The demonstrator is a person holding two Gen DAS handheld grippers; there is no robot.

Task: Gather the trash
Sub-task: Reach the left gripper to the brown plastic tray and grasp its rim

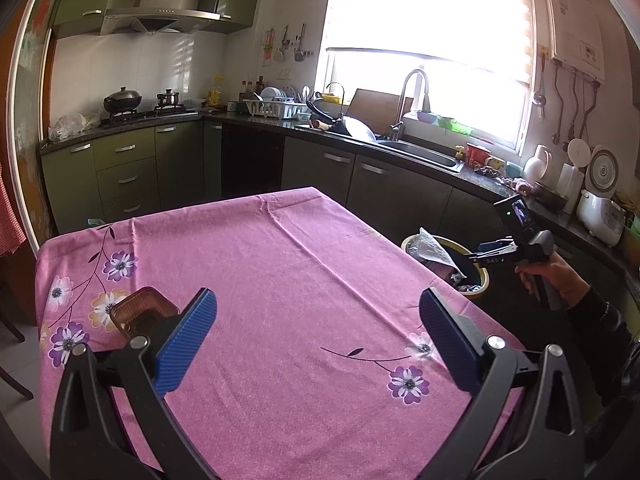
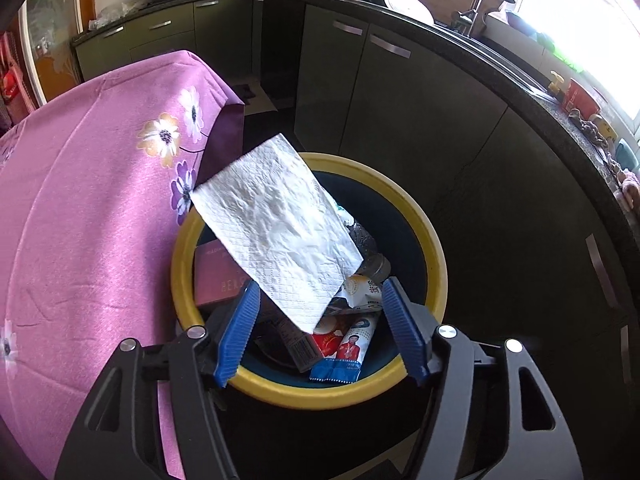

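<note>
White paper napkin [image 2: 276,228] over the yellow-rimmed bin [image 2: 434,248], long axis running from the pink-clothed counter [image 2: 80,216] down toward the right tongs [image 2: 320,320], spread clear of it; left tongs [image 1: 318,344] wide, empty; brown tray [image 1: 140,312] beside them

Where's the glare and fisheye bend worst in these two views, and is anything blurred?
Left wrist view: the window is blown out white, the cabinets below it go dark; table edges bow. Right wrist view: glare only at the top right corner; the counter curves hard; the tissue over the trash bin is sharp, its weave readable.
</note>
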